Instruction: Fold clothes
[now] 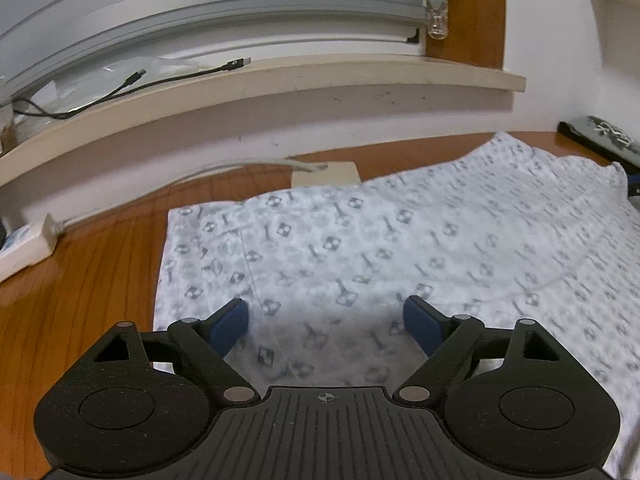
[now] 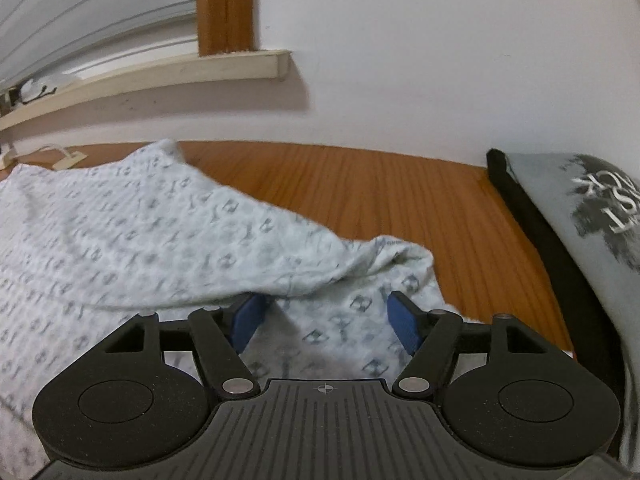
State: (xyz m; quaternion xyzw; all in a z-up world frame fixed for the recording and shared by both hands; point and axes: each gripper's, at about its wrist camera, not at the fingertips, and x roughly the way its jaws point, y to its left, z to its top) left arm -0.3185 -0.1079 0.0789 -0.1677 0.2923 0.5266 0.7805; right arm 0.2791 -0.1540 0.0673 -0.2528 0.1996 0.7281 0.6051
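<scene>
Patterned garment (image 1: 400, 240) is spread on the wooden table (image 2: 360, 184), one flap (image 2: 180, 240) laid over. Both the left gripper (image 1: 326, 318) and the right gripper (image 2: 324, 316) are held spread above it, pinching nothing. Edges should be matched before any crease is pressed.

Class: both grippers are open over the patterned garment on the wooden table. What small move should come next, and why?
Probably close the right gripper on the folded-over flap just ahead. Both it and the left gripper are open and hold nothing, and the patterned garment lies mostly flat.

Home room — wooden table (image 2: 360, 200), windowsill (image 1: 280, 76) with blinds (image 1: 200, 8), charging cable (image 1: 120, 88)
</scene>
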